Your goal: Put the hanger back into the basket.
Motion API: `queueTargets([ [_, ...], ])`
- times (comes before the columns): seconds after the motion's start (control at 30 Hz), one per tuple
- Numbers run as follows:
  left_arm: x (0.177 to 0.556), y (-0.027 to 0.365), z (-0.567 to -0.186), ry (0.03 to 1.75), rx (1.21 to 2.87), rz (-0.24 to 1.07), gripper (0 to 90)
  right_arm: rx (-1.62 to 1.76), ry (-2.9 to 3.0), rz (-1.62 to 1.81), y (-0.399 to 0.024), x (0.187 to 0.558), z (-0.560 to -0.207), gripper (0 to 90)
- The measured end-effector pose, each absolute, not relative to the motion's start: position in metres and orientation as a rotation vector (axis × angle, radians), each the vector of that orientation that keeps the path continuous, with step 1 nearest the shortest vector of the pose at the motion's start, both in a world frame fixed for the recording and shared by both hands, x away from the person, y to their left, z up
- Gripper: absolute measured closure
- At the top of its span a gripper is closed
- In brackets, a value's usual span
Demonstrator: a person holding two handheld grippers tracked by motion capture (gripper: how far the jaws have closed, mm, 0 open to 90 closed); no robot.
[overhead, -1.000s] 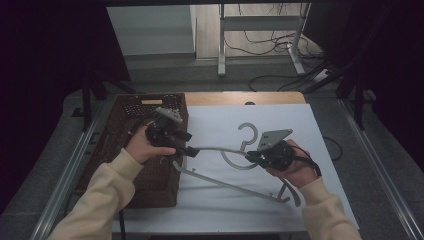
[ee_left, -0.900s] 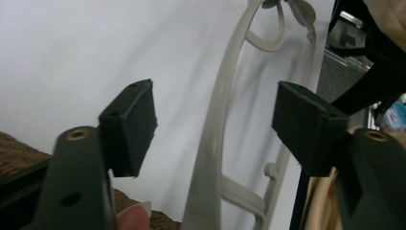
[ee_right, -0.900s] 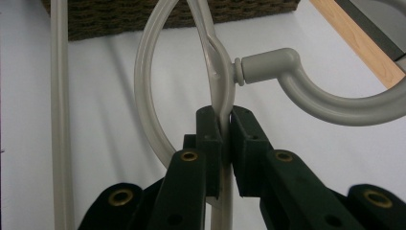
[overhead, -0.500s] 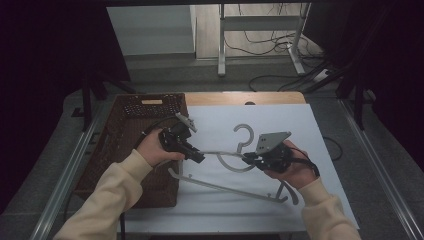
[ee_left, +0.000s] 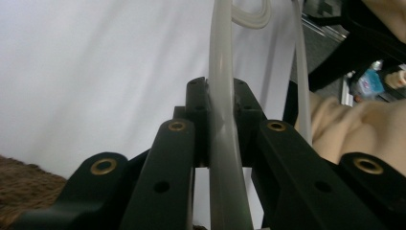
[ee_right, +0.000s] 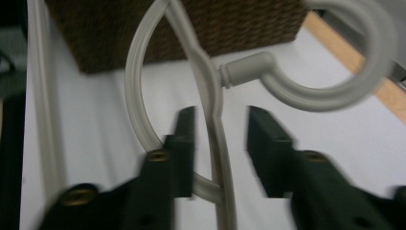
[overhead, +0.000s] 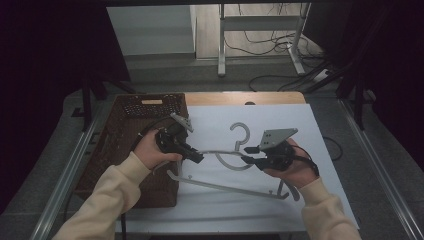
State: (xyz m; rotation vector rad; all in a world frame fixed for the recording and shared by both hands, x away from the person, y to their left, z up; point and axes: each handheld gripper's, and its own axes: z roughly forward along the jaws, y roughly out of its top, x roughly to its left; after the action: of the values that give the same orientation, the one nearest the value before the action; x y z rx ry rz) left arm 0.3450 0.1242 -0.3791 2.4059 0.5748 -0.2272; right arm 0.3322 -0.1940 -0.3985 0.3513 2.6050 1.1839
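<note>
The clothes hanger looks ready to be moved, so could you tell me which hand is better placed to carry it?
Left: the left tool is clamped on the clothes hanger, while the right tool has just been opening around it.

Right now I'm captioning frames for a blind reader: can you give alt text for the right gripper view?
A pale grey plastic hanger runs up between the right gripper's two open black jaws, its arm near the left jaw. Its hook curls to the right over a white table, with a brown wicker basket behind.
</note>
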Motion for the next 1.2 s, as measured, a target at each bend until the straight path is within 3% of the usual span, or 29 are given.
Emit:
queueTargets([
  [0.17,0.343,0.132,-0.375,0.587,2.349,-0.194,81.3,0.478,2.524,1.282,-0.207,0.334,-0.392,36.4],
  [0.33,0.338,0.143,-0.369,0.619,2.299,-0.148,81.3,0.589,2.447,1.382,-0.223,0.334,-0.390,24.4],
  [1.2,0.313,0.194,-0.350,0.807,2.157,0.074,81.3,0.838,2.339,1.435,-0.278,0.326,-0.414,15.6],
])
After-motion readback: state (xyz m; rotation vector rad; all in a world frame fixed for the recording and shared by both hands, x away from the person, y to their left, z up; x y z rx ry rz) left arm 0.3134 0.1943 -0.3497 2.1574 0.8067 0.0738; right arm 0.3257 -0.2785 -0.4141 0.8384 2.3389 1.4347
